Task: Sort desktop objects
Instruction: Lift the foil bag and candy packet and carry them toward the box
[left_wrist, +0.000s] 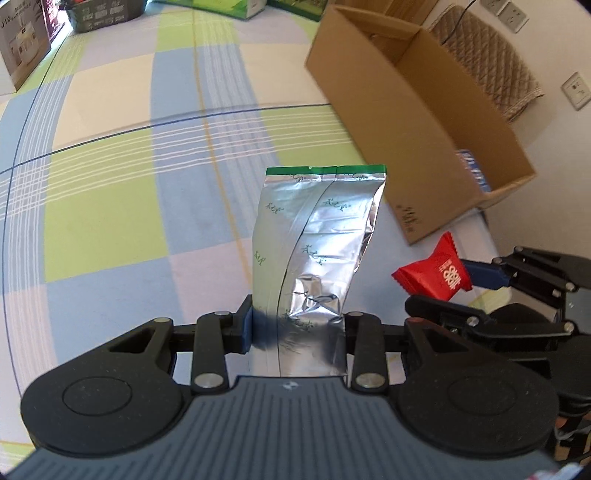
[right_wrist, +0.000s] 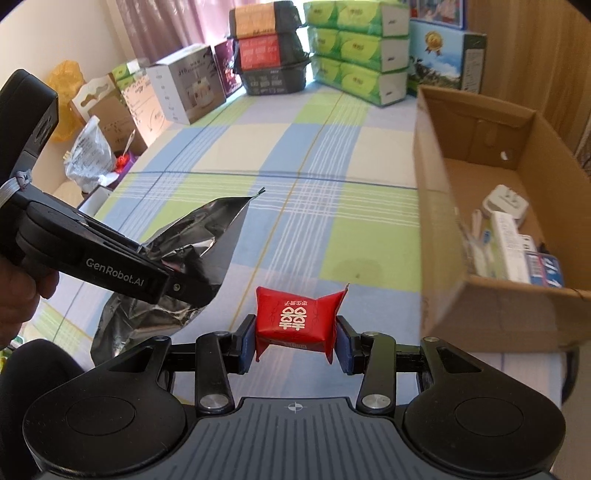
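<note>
Above the checked tablecloth, both grippers carry a load toward the open cardboard box at the right. The left gripper is clamped on the lower end of a silver foil pouch; the right gripper is clamped on a red wrapped candy. Neither item touches the table.

Procedure for the step in hand, judged from this position:

1. Move 1 gripper at a time. The 2 grippers sit close together, with the left one just beside and ahead of the right in the right wrist view, so a joint move risks a collision.
2. Lead with the right gripper, which appears nearer the box. Bring the candy over the near wall before opening the fingers.
3. Release over a bare part of the box floor. The near end already holds a white charger, a white carton and a blue printed packet.
4. Follow with the pouch. It stands tall above the fingers, so its top edge will likely need to clear the box wall, or be tipped over it, before release.

Appearance of the items: the pouch is crinkled, reflective foil with a green band along its sealed top, small green printed marks and a seam running down its face. It is creased where the fingers pinch it. The candy is a small pillow-shaped pack in glossy red with white characters and flared, crimped ends.
</note>
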